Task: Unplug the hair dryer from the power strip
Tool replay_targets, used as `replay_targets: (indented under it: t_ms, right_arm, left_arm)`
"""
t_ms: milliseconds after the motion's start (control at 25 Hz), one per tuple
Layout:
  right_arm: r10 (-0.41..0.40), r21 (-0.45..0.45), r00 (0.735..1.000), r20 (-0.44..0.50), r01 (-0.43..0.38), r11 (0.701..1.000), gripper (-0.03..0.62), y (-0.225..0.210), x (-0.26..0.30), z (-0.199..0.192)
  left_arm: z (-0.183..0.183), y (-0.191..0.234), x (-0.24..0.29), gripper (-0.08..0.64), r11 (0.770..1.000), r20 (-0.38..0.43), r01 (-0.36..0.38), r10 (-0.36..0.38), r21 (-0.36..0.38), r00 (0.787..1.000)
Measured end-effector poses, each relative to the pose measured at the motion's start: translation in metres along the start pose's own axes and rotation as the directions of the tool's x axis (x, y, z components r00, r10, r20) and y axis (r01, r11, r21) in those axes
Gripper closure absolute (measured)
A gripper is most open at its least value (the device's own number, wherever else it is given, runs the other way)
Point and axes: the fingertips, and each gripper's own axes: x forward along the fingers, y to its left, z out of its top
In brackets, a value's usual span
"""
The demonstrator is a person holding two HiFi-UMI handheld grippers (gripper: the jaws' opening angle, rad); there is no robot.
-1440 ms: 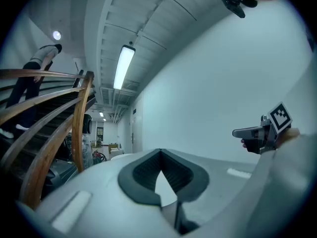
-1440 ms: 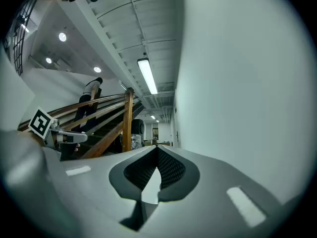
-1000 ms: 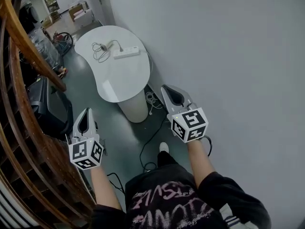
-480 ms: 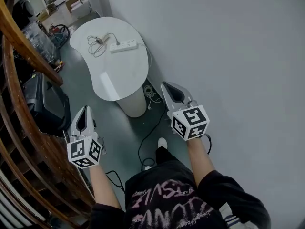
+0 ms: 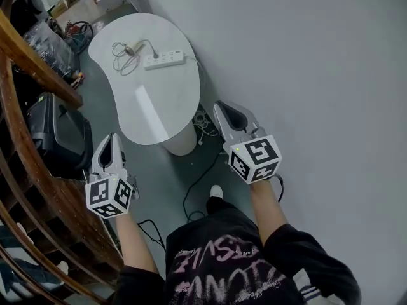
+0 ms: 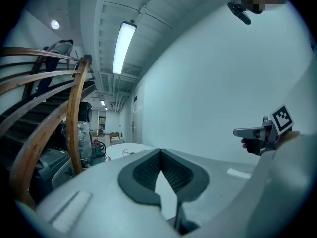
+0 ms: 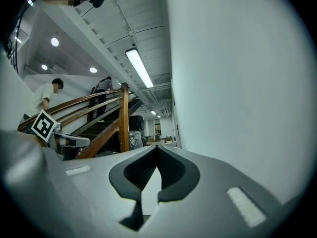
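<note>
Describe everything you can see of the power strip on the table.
The power strip is a long white bar, plastic by its look, lying flat near the far end of the white table. One dark plug sits in it near one end, its cable running to a loose coil beside it. Socket details are too small to tell.

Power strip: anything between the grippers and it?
Nothing visible. The power strip lies at the table's far end, a coiled cord beside it; only bare tabletop and floor separate it from the left gripper and right gripper, both shut, empty.
</note>
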Motion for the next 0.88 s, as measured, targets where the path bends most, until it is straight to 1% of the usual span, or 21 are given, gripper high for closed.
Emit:
replay_targets:
  t_ms: [160,360,600,800,880]
  right_arm:
    - [0.034,0.013,0.999,-0.017,-0.034,0.999,0.581,-0.024,0.022,-0.001]
    - [0.059,0.028,0.998,-0.008,-0.059,0.998,0.581,-0.041,0.047,0.005]
    - [0.073,0.023,0.997,0.014,-0.073,0.997,0.581,-0.046,0.059,0.019]
    - [0.088,0.024,0.996,0.012,-0.088,0.996,0.581,-0.045,0.072,0.017]
    - [0.09,0.024,0.996,0.014,-0.09,0.996,0.581,-0.044,0.078,0.017]
  left_arm:
    - [0.005,-0.012,0.031,0.559,1.0,-0.02,-0.006,0.006,0.001,1.0]
    - [0.016,-0.023,0.06,0.558,0.999,-0.035,0.003,-0.002,0.04,0.999]
    - [0.036,-0.019,0.07,0.558,0.999,-0.001,-0.012,0.012,0.04,1.0]
    - [0.03,-0.012,0.076,0.558,0.999,-0.012,-0.026,0.027,0.045,1.0]
    - [0.031,-0.007,0.079,0.558,0.999,-0.004,-0.029,0.029,0.044,1.0]
